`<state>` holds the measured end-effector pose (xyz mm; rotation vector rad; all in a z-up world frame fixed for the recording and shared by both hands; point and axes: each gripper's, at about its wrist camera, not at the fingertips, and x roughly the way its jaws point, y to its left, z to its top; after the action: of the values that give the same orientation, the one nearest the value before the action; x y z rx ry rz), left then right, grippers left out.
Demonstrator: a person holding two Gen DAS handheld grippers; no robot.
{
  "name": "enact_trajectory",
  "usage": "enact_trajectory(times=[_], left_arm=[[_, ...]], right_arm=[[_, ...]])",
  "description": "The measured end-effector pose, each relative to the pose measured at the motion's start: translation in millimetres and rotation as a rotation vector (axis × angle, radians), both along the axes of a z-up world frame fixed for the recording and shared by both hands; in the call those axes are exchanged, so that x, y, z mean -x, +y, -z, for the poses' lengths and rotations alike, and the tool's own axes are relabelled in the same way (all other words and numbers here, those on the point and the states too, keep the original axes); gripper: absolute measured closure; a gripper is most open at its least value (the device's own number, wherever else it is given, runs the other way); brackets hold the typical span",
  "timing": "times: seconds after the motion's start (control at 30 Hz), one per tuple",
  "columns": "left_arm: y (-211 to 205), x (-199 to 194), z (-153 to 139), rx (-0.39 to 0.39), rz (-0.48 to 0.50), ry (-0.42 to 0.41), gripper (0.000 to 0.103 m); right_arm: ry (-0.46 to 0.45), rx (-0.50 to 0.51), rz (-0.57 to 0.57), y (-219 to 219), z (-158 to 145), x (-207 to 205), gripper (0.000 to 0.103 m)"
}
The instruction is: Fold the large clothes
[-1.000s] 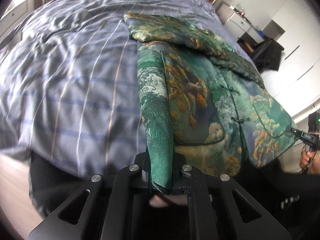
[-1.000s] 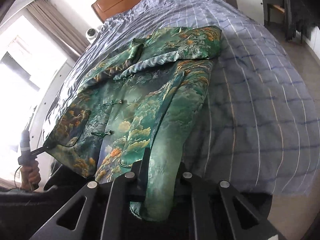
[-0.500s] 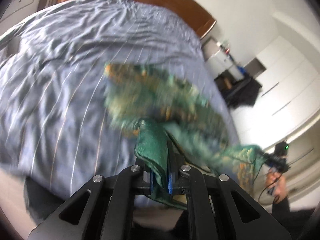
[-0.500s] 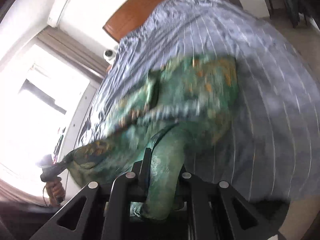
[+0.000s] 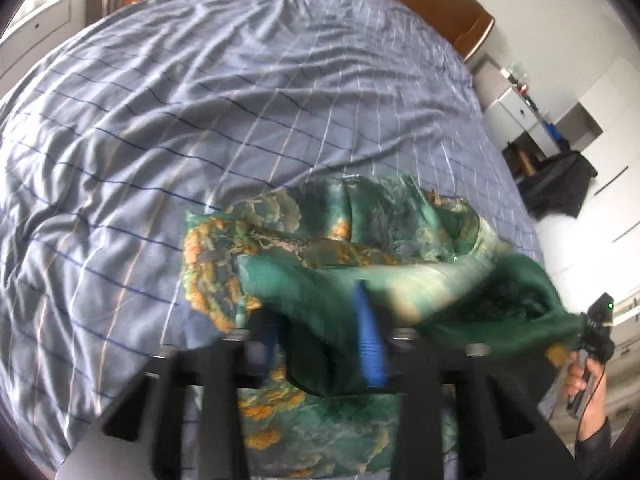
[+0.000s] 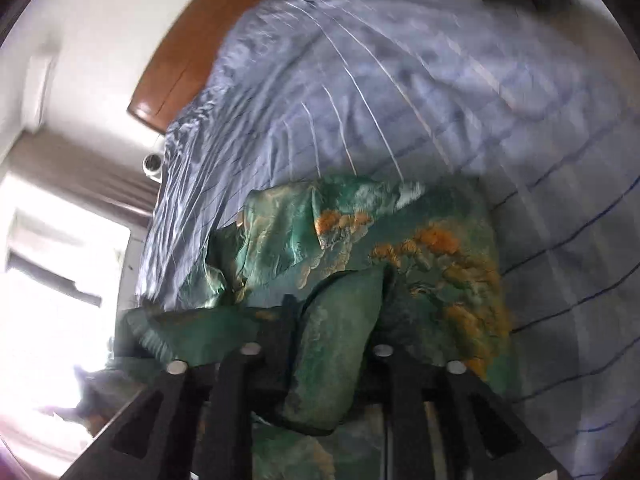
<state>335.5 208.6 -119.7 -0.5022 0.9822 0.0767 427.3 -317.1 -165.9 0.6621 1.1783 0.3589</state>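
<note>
A green silk jacket (image 5: 320,236) with orange and gold print lies on the blue striped bed (image 5: 200,120). Its lower part is lifted and folded up over the upper part. My left gripper (image 5: 320,332) is shut on one green hem corner, which drapes over the fingers. In the right wrist view the jacket (image 6: 400,248) is doubled over, and my right gripper (image 6: 324,344) is shut on the other hem corner, a thick green fold. The right gripper also shows at the far right of the left wrist view (image 5: 592,336), holding the stretched hem.
The wooden headboard (image 5: 460,16) is at the far end of the bed. White drawers (image 5: 516,108) and a dark chair (image 5: 560,184) stand on the right. A bright window (image 6: 48,280) and curtain are on the left side.
Both grippers have lifted the hem and carried it forward over the jacket toward the headboard. The jacket, flat one second ago, is now doubled over. Both views are motion-blurred.
</note>
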Motion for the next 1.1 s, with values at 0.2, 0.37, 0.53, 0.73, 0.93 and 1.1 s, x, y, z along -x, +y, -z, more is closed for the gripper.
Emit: enact_trajectory(times=[0.2,0.37,0.53,0.73,0.93,1.1], left_arm=[[30,26,-23,0.002,-0.016,-0.125,0.008],[17,14,5,-0.079,0.136,-0.027,0.008],[-14,-29,45,-0.161,0.183,0.075,0.030],[-19,-42,55,-0.166,0.120,0.123,0.093],[-21,-36,-11,-0.308,0.052,-0.044,0.094],[-25,-66,-39,-0.422,-0.005,-0.208,0.094]], right_arm=[[-0.039,-0.208,0.017,-19,-14,-5,0.016],[-0.196,0.079,-0.107,-21,-50,0,0.015],[-0.180,0.422,-0.303,31,-27,-6,0.015],[-0.190,0.540,-0.295,58,-3,-17,0.089],[-0.401,0.727,-0.238,67,-53,0,0.092],[-0.559,0.756,-0.121,73,-104,-28,0.092]])
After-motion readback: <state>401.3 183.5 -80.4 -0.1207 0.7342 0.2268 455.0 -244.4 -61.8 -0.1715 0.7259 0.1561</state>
